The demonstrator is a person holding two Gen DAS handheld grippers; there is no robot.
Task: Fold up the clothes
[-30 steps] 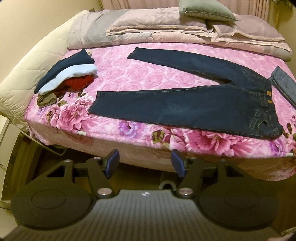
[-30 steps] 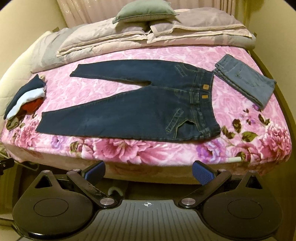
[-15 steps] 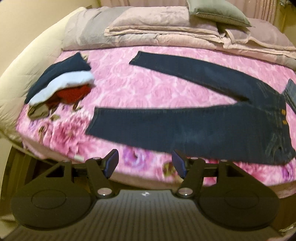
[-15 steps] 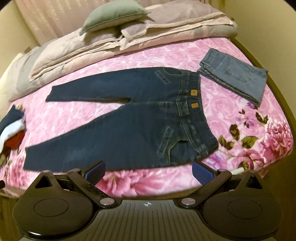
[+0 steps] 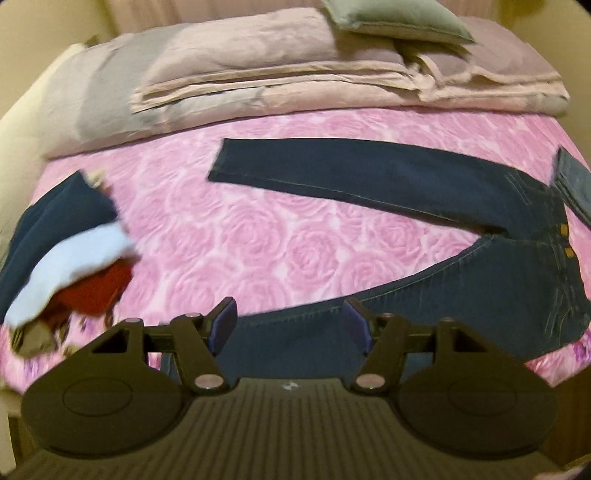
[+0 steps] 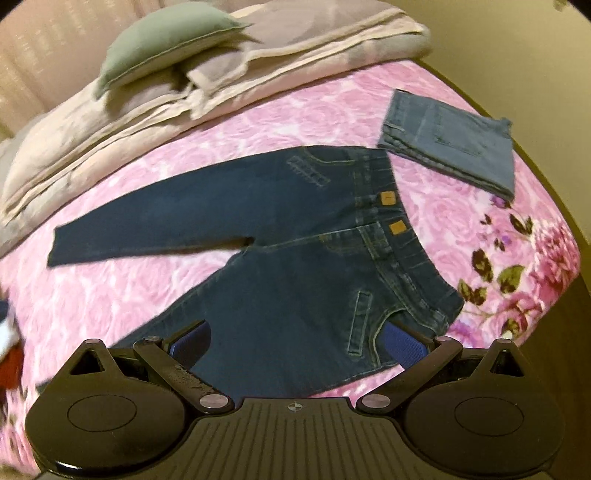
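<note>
Here, dark jeans (image 6: 280,266) flat | two tan waistband patches (image 6: 387,199), unreadable | left tool (image 5: 290,326), right tool (image 6: 295,343) agape, empty

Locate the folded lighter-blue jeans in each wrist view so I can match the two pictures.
Left wrist view: the folded jeans show only as a sliver at the far right edge, beyond the waistband of the dark jeans.
Right wrist view: they lie in full at upper right, just past the same waistband.
Shared landmark: the green pillow on the stacked bedding at the far side of the bed.
</note>
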